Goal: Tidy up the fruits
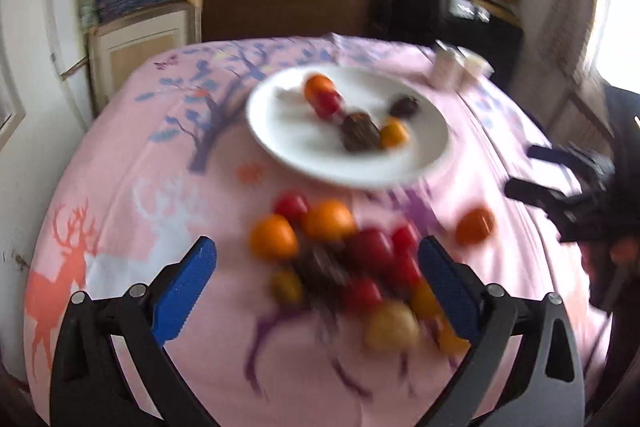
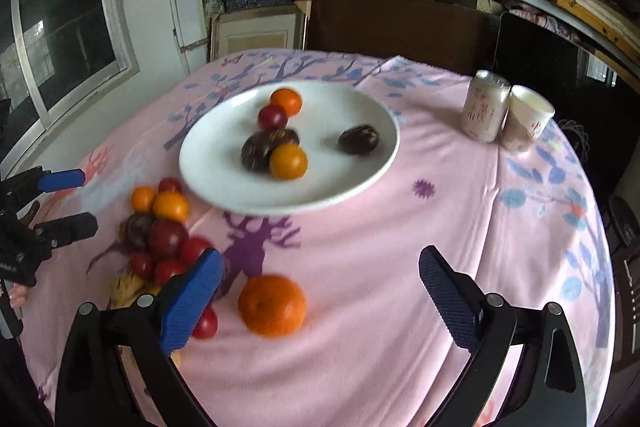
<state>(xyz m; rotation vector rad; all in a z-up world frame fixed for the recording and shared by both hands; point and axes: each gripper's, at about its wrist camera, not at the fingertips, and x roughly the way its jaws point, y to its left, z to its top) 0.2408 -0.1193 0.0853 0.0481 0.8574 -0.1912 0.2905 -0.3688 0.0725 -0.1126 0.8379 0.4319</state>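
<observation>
Right wrist view: right gripper point(image 2: 320, 283) had its blue-padded fingers point(image 2: 192, 303) spread wide and empty, a lone orange point(image 2: 273, 305) lying on the pink tablecloth point(image 2: 400, 247) between them. Left gripper point(image 1: 318, 279) likewise stood open above the blurred fruit pile point(image 1: 344, 259). Beyond sat a white plate point(image 2: 348, 115) bearing oranges, a red fruit and dark fruits. Two cups point(image 2: 504, 115) stood well apart at the far right.

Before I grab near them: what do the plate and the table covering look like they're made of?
The plate looks like glazed white ceramic, smooth with a soft sheen, though melamine can't be ruled out. The table covering looks like soft pink fleece-type fabric: matte, printed with trees and deer, creased and draping over the table edge.
</observation>
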